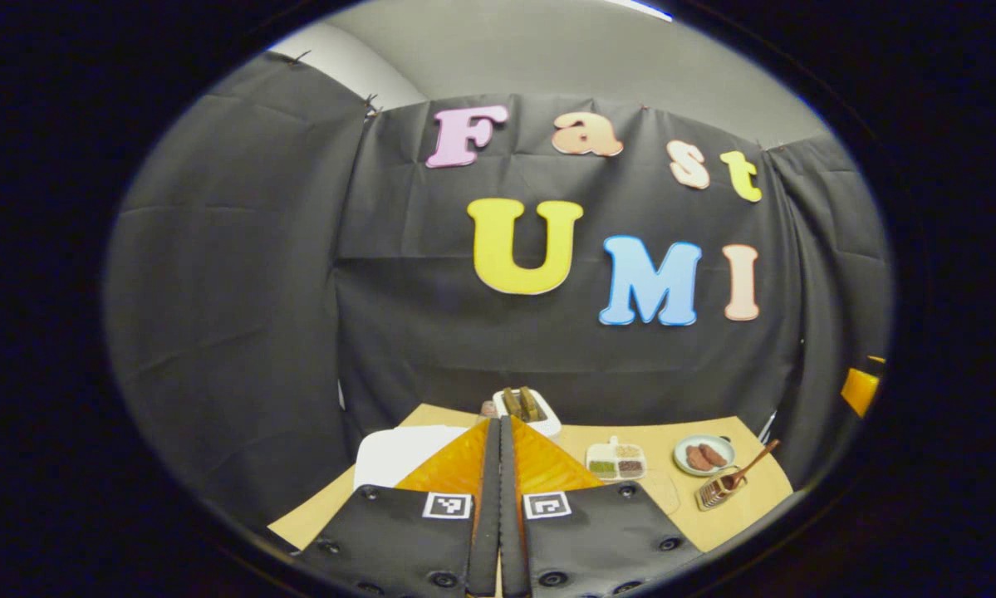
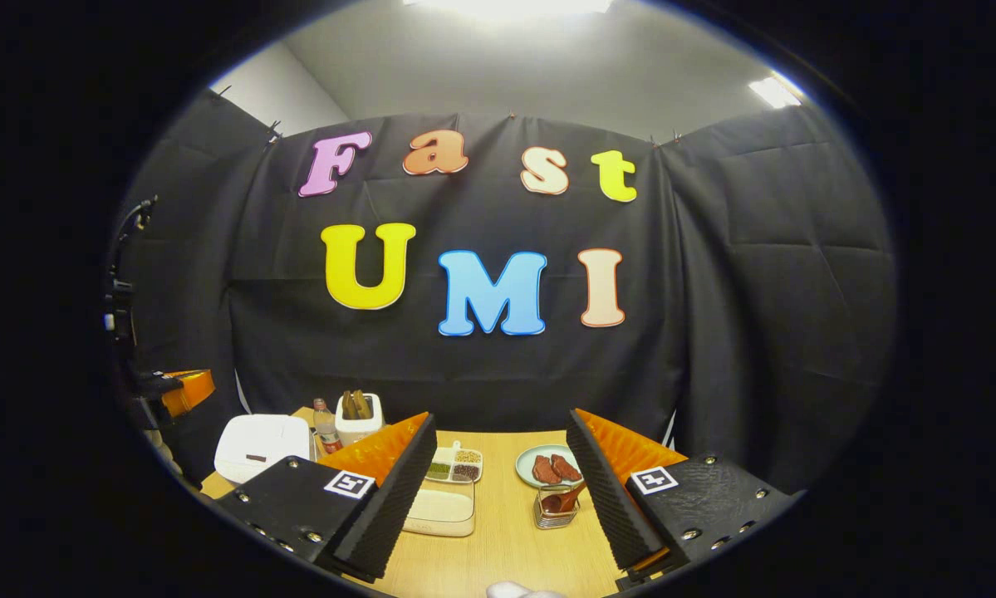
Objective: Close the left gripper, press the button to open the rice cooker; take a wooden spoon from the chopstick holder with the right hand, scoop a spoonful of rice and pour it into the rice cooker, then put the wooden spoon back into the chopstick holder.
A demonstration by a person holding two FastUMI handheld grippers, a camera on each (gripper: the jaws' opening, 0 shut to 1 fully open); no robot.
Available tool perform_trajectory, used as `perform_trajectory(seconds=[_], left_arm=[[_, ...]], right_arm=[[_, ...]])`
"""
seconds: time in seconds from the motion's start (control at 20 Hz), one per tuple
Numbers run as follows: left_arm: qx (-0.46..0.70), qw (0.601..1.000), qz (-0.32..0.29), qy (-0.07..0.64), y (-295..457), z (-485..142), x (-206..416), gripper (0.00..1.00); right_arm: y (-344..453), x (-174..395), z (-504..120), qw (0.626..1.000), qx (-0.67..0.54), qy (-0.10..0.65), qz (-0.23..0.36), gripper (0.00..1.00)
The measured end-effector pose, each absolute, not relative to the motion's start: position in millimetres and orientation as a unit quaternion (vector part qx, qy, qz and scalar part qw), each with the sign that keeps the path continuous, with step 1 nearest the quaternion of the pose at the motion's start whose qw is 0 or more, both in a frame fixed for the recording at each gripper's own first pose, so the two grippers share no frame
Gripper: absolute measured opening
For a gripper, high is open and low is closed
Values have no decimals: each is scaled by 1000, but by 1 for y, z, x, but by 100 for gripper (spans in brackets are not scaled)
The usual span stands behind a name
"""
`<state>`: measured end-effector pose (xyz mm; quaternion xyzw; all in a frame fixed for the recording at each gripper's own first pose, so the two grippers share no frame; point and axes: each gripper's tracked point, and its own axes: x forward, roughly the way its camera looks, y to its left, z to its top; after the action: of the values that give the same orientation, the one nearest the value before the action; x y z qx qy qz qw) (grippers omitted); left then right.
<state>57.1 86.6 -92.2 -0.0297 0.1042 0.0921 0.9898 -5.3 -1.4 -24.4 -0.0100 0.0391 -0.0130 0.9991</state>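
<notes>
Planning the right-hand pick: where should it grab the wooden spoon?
Grip the wooden spoon on its bare handle, the part sticking up and right out of the chopstick holder. Come from above; the bowl end sits down in the holder.

Ceiling lights [image 2: 510, 7] glare overhead; dim booth, strong fisheye bending at edges, slightly soft focus.

The booth is enclosed by a black cloth wall [image 2: 498, 365], hung in creased panels at the back and along both sides. Above the cloth, a pale grey ceiling [image 2: 498, 75] is seen, lit by bright ceiling lights [image 2: 506, 7]. A light wooden desk [image 2: 506, 540] is set against the back cloth.
</notes>
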Motion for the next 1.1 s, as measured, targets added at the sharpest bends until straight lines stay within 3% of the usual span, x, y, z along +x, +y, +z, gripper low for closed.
perform_trajectory(seconds=[0.5, 1.1], left_arm=[[-40, 949, 164, 265, 145, -279, 122, 9], [-43, 927, 184, 324, 156, -324, 113, 10]], right_arm=[[8, 15, -65, 993, -39, 115, -4, 96], [26, 24, -78, 990, -37, 136, 24, 96]])
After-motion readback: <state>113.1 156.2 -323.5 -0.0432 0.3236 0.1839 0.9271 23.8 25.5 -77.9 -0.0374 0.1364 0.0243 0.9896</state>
